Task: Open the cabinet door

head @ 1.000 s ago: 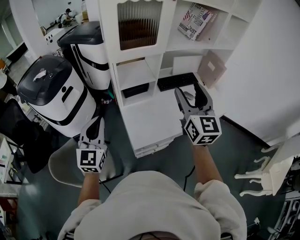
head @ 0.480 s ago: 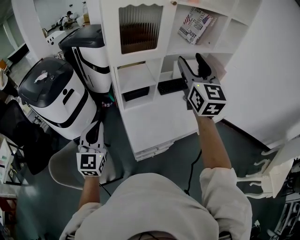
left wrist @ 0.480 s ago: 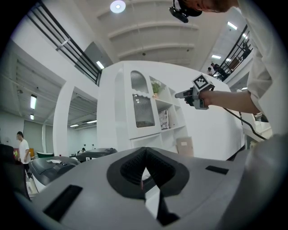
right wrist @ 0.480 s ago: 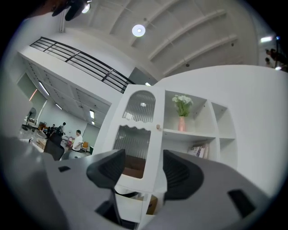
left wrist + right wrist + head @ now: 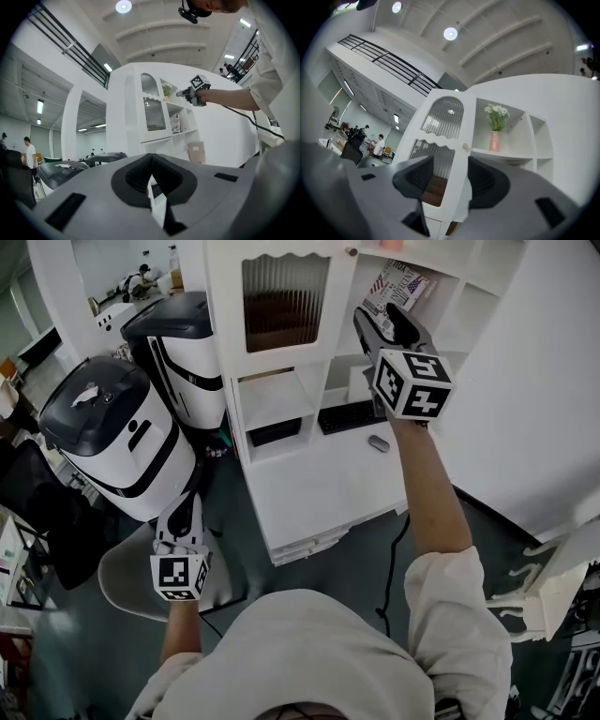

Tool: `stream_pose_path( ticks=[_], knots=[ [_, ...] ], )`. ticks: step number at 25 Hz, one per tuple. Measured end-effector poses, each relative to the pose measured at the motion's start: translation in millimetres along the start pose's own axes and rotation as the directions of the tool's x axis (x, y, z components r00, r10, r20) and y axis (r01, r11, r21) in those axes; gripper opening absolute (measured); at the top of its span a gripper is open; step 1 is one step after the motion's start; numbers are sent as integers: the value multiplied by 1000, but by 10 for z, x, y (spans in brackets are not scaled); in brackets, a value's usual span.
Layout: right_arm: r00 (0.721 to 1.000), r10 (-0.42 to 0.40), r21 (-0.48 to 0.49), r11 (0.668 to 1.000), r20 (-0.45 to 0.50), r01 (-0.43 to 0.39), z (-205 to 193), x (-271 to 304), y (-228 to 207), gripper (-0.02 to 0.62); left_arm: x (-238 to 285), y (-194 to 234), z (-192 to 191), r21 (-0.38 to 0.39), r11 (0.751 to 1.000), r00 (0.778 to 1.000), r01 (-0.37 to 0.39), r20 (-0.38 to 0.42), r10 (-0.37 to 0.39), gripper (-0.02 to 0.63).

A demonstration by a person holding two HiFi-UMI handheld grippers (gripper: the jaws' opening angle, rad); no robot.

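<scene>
- Two fingers [image 5: 117, 187] of the left gripper [image 5: 187, 505] are pressed together with nothing between them, held low beside a white machine [image 5: 117, 442].
- Closed cabinet door [image 5: 284, 298]: ribbed glass in a white frame, with a knob [image 5: 465, 146] at its right edge.
- High up, the right gripper [image 5: 380, 317] faces that edge, its fingers [image 5: 415, 176] apart and closing, touching nothing.

In the head view, we find the white cabinet door with ribbed glass [image 5: 284, 301] cut off by the top edge. Behind its glass we see only a brown shape [image 5: 281, 310], too blurred to identify. The flag-printed magazine [image 5: 412, 284] is partly hidden, and the distant person [image 5: 29, 153] in the left gripper view is too small to describe.
</scene>
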State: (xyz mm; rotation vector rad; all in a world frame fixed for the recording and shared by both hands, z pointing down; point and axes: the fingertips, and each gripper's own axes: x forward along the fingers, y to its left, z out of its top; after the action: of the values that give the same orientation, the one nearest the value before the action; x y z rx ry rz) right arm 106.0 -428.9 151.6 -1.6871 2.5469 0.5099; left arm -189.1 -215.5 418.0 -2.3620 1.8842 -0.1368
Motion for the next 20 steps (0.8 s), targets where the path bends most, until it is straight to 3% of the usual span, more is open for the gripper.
stream_pose_path(
  ticks=[20],
  knots=[
    [998,-41,-65,997,-47,38,222,1069,-353,189,-374,264,-122,-9,992,991,-129,-42,129,-2]
  ],
)
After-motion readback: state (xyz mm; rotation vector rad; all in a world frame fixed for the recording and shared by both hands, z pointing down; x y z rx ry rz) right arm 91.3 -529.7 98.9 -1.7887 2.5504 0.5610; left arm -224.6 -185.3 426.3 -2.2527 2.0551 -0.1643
